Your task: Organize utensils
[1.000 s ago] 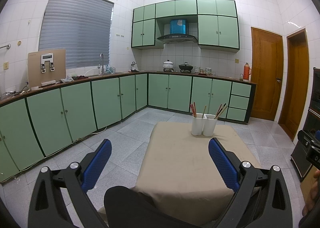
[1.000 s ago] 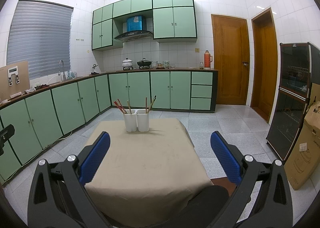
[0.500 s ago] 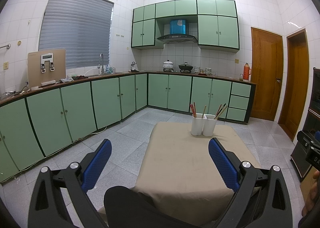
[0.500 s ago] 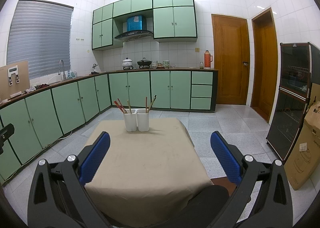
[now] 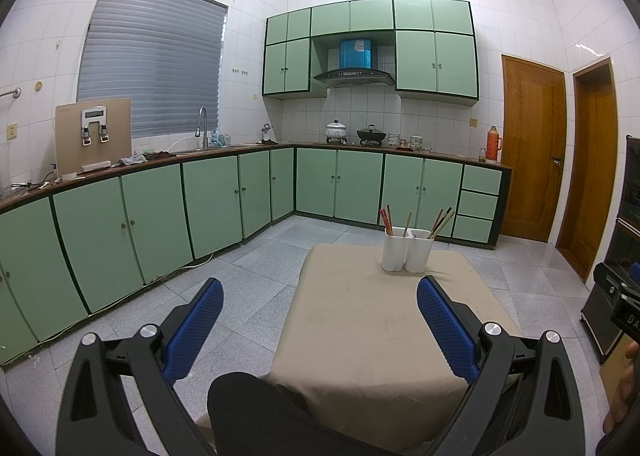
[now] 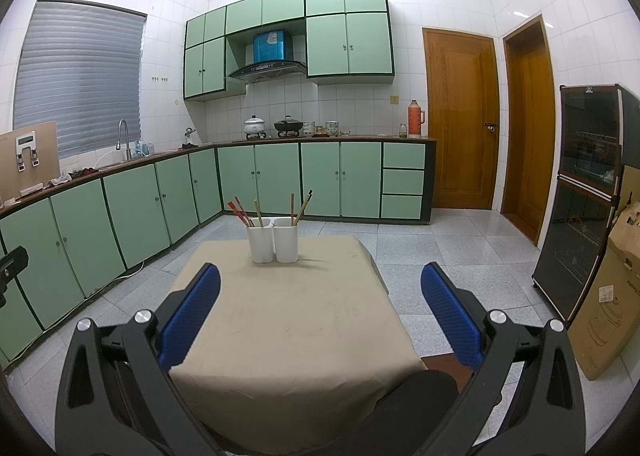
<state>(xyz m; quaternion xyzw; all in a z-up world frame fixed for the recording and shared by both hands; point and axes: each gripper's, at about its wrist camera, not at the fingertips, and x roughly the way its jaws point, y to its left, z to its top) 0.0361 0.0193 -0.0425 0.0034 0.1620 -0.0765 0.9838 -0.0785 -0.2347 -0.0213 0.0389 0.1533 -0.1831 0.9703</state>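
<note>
Nearest in, left gripper (image 5: pixel 318 320): jaws spread wide, blue ribbed pads (image 5: pixel 446 328), nothing btwn them. Right gripper (image 6: pixel 320 312) same story, jaws wide apart, empty. Both hang over the near end of the table (image 6: pixel 288 320), which has a plain beige cloth w/ a few faint smudges. A dark rounded shape, prob. the person's knee (image 5: pixel 256 408), sits at the table's near edge; can't tell more.

Further up the cloth, toward the far end & roughly centred: two white holders (image 6: pixel 274 238), tall squarish cups touching side by side, upright, casting a short shadow to the right. Well apart from both grippers.

Sticking out the tops, chopsticks (image 6: pixel 240 210). Left cup has a reddish pair leaning left plus one pale wooden stick. Right cup has a reddish-brown one near upright & a darker, dark-tipped one tilting right. From the left wrist view the same sticks (image 5: pixel 440 221) fan right out of the right cup. Exact count too small to tell.

Beyond: grey tiled floor (image 6: pixel 440 256), then green cabinets (image 6: pixel 280 180) wrapping the corner, and two wooden doors (image 6: pixel 460 120) far right.
</note>
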